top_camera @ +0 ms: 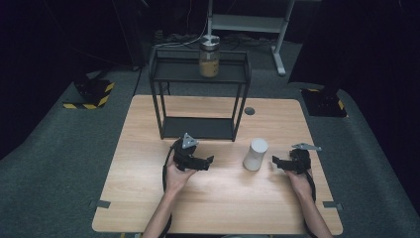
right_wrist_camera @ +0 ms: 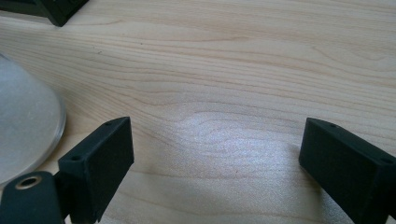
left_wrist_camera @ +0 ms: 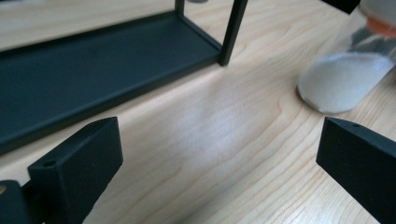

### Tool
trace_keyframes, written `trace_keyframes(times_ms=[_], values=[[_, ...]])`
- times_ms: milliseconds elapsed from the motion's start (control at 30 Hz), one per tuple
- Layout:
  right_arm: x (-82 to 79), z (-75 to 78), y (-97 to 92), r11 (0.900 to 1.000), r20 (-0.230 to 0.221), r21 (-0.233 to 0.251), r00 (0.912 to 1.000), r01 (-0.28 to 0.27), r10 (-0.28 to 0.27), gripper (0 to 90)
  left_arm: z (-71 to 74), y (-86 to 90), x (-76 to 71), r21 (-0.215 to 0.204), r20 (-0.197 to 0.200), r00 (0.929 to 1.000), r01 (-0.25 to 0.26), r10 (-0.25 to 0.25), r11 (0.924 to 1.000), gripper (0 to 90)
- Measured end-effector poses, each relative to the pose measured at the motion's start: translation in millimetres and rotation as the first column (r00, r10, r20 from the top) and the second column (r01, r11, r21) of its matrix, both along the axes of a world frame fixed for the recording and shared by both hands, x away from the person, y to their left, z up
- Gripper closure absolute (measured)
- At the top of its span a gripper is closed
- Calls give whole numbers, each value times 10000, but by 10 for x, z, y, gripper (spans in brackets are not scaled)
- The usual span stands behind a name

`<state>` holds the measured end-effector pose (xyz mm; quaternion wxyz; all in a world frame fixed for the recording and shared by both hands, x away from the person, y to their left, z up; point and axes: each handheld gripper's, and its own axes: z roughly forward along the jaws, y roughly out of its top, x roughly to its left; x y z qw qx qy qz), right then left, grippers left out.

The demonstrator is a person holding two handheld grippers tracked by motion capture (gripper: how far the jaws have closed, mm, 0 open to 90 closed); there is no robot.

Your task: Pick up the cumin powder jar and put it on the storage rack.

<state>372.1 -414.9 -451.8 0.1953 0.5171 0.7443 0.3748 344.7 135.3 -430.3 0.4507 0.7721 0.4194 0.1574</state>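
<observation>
A white cylinder (top_camera: 255,153) stands upright on the wooden table (top_camera: 218,198), between my two grippers. My left gripper (top_camera: 209,162) rests low to its left, jaws wide apart and empty, pointing right toward it. In the left gripper view (left_wrist_camera: 219,154) the white cylinder (left_wrist_camera: 343,79) lies ahead at the upper right. My right gripper (top_camera: 275,161) sits just right of the cylinder, open and empty. The right gripper view (right_wrist_camera: 215,154) has the cylinder's base (right_wrist_camera: 23,126) at its left edge. A glass jar (top_camera: 209,55) with tan contents and a metal lid stands on the black rack's top shelf.
A black metal two-shelf rack (top_camera: 198,128) stands at the table's back middle; its lower shelf (left_wrist_camera: 93,79) lies just ahead of my left gripper. A round hole (top_camera: 249,111) is in the table right of the rack. Grey carpet surrounds the table.
</observation>
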Motion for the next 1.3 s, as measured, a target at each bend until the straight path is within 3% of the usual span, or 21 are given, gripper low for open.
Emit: trace_keyframes(times_ms=[167,300,633,867,1167,1300], values=[[0,2,11,10000,10,-69,10000,-30,31,99,-149,-32,-5,-45,-87,9997,-209,208,9998,5],[1,3,14,9999,12,-99,10000,-47,47,98,-264,-19,-21,-355,-74,9984,-555,552,9978,5],[1,4,18,9999,21,-137,10000,-59,60,98,-385,-49,26,-403,-276,9971,-721,710,9966,6],[2,4,17,9999,19,-132,10000,-66,66,97,-400,-51,43,-468,-362,9963,-802,786,9957,6],[2,4,17,9998,21,-147,9999,-103,103,98,-392,-112,121,-101,-752,9946,-726,716,9973,6],[2,5,22,9998,28,-181,9999,-115,116,97,-397,-100,128,-188,-827,9937,-772,754,9968,6]])
